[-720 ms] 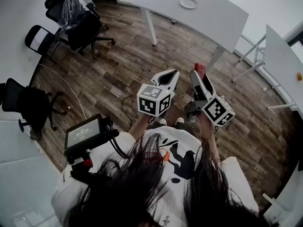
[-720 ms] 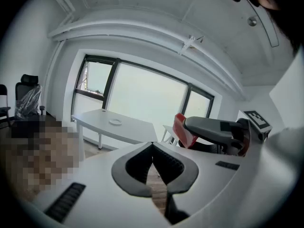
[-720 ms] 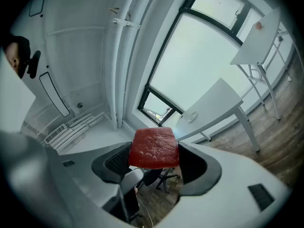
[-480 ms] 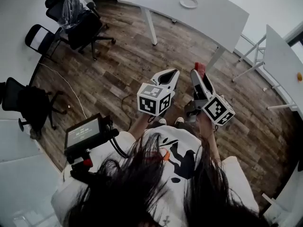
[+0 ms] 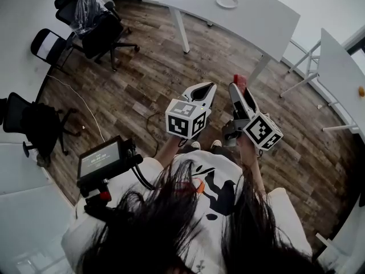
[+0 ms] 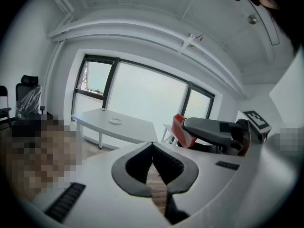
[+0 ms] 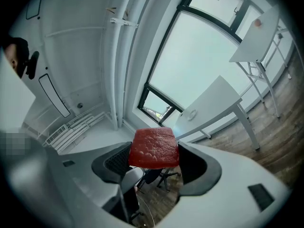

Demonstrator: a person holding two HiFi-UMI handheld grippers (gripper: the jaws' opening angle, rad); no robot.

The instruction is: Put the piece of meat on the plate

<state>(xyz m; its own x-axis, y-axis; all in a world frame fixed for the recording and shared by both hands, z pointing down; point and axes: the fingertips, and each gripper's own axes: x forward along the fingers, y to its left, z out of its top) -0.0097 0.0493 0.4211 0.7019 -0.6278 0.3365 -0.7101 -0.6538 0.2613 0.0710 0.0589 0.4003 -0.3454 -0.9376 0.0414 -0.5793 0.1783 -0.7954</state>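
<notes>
The piece of meat (image 7: 154,147) is a red, pebbly slab held in the air, with my right gripper (image 7: 154,156) shut on it. In the head view the meat (image 5: 240,82) pokes out of the right gripper (image 5: 238,88) in front of the person's chest. My left gripper (image 5: 209,87) is beside it, shut and empty, its tips touching (image 6: 153,145). The white plate (image 5: 227,2) lies on the white table (image 5: 259,21) across the room, well ahead of both grippers. The plate also shows small in the gripper views (image 6: 115,121) (image 7: 192,113).
Wood floor lies between the person and the table. Black office chairs (image 5: 94,24) stand at the left, one under plastic wrap. A second white table (image 5: 342,79) at the right carries a small orange thing (image 5: 360,91). A screen device (image 5: 102,160) hangs at the person's left; a cable (image 5: 80,104) runs over the floor.
</notes>
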